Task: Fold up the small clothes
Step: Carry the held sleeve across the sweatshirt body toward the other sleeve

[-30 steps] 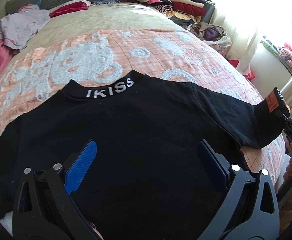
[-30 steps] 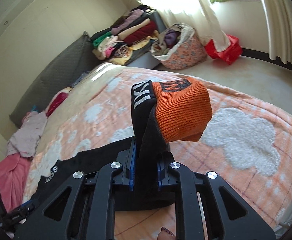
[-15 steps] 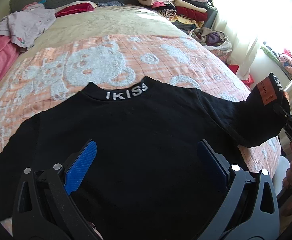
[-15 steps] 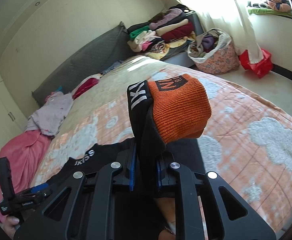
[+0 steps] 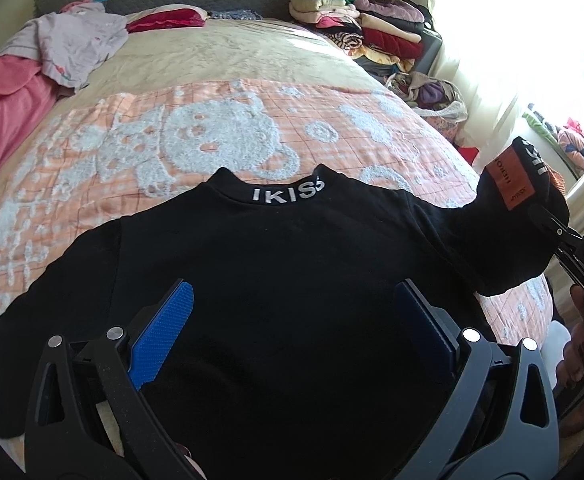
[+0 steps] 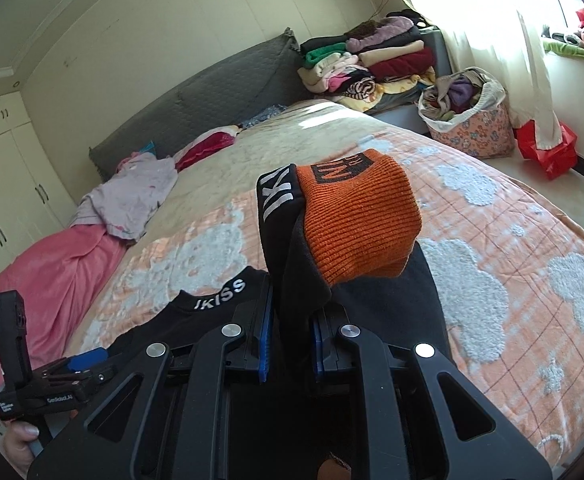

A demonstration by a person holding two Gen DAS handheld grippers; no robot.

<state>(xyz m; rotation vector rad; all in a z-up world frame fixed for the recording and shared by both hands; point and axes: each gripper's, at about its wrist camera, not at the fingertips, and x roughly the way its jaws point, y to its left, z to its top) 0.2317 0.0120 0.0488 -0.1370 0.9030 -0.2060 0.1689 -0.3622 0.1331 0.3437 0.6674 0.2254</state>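
Observation:
A small black shirt (image 5: 276, 248) with a white "IKISS" collar (image 5: 288, 194) lies flat on the bed. My left gripper (image 5: 292, 288) hovers over its body, open, with nothing between the blue pads. At the right edge my right gripper (image 5: 559, 232) holds the shirt's sleeve (image 5: 491, 240) up off the bed. In the right wrist view my right gripper (image 6: 292, 320) is shut on that black sleeve (image 6: 292, 272), and its orange ribbed cuff (image 6: 355, 224) flops over above the fingers. The left gripper (image 6: 88, 360) shows at lower left beside the collar (image 6: 220, 292).
The bed has an orange cover (image 5: 212, 136) with white bear shapes. A pink blanket (image 5: 4, 108) and a lilac garment (image 5: 72, 40) lie at its far left. Folded clothes (image 6: 363, 60), a flowered laundry basket (image 6: 467, 120) and a red bag (image 6: 547, 152) stand beyond the bed.
My right gripper has risen with the sleeve, rolled, and swung toward the shirt's body. The left gripper has drifted a little across the shirt and stays open.

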